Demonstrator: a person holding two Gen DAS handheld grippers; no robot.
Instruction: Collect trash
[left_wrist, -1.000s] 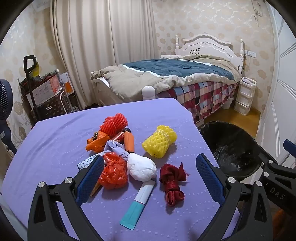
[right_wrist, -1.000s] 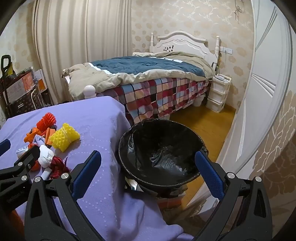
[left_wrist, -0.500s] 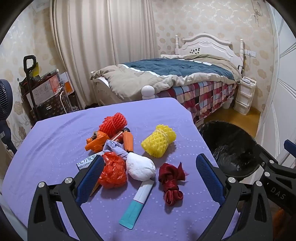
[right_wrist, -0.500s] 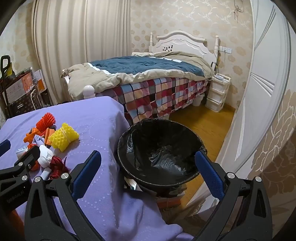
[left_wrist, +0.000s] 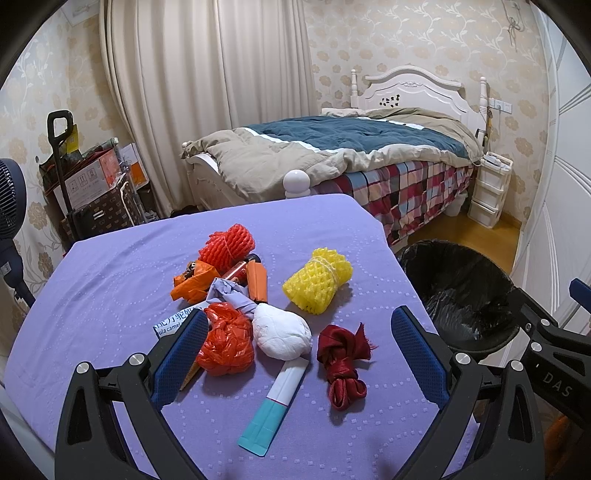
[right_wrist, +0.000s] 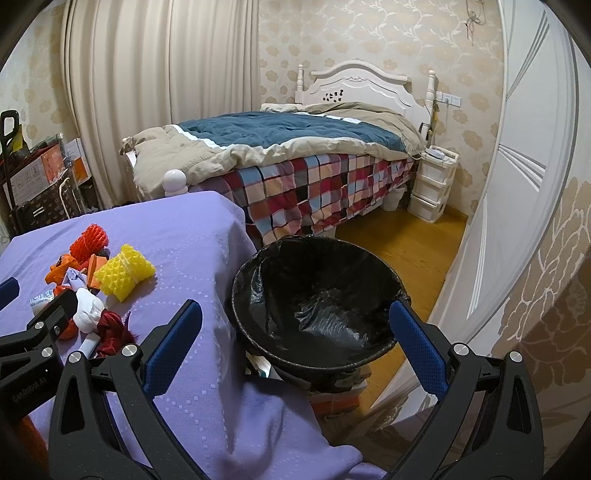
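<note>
Right now my left gripper (left_wrist: 299, 350) hangs over the near edge of the purple table (left_wrist: 110, 280) with its blue-padded fingers (left_wrist: 181, 350) spread wide and nothing between them. Most of the trash sits inside that gap, on the cloth. Nearest is a white and teal tube (left_wrist: 275, 400) lying flat, its white end tucked under a white wad (left_wrist: 282, 334). Touching the wad on its left is a crumpled orange-red plastic bag (left_wrist: 227, 343), which sits just beside my left finger. To the right of the tube lies a knotted dark red ribbon (left_wrist: 343, 363), apart from the wad. Farther back is a yellow foam net (left_wrist: 317, 278), standing clear of the rest. Behind the bag I see a grey-lilac scrap (left_wrist: 229, 293), an orange wrapper (left_wrist: 194, 282), an orange packet (left_wrist: 256, 280) and a red foam net (left_wrist: 229, 243), all heaped together and touching. A printed label (left_wrist: 170, 323) pokes out by my left finger.

My right gripper (right_wrist: 295, 347) is also wide apart and holds nothing; it hangs beyond the table's right corner, facing the bin (right_wrist: 317, 299). That bin, lined with a black bag, stands on the floor just beside the table. A bed (right_wrist: 295, 158) fills the far side of the room.
</note>
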